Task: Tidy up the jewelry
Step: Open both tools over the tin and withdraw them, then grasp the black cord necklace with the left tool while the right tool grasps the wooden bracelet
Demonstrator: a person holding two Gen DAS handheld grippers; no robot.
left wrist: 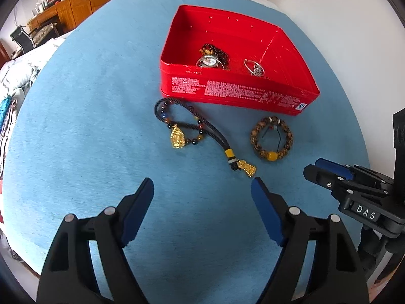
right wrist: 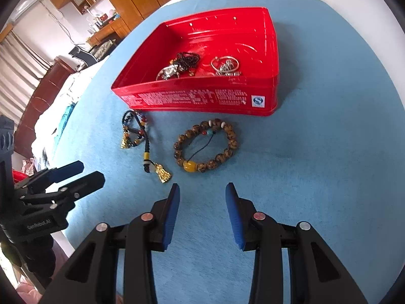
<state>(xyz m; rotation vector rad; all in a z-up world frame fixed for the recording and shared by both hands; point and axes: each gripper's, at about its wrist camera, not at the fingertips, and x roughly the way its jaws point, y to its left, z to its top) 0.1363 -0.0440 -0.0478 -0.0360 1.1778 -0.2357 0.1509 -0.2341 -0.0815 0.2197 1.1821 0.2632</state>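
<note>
Left claw (left wrist: 202, 185) gapes empty at lower centre, right claw (right wrist: 202, 190) narrower, also empty. Cord necklace (left wrist: 192, 129) lies mid-frame just below the red tin (left wrist: 227, 93), bead bracelet (right wrist: 206, 145) beside it. Likely best to pinch the cord near its gold pendant (left wrist: 246, 168) (bunched, easy to snag), lift clear of the wall.

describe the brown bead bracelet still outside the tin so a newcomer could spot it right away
Start at the red tin on the blue cloth. Just in front of its printed wall lies the brown bead bracelet, a flat open ring. Unlike the corded necklace beside it, it carries one large yellow bead and no gold pendant.
</note>
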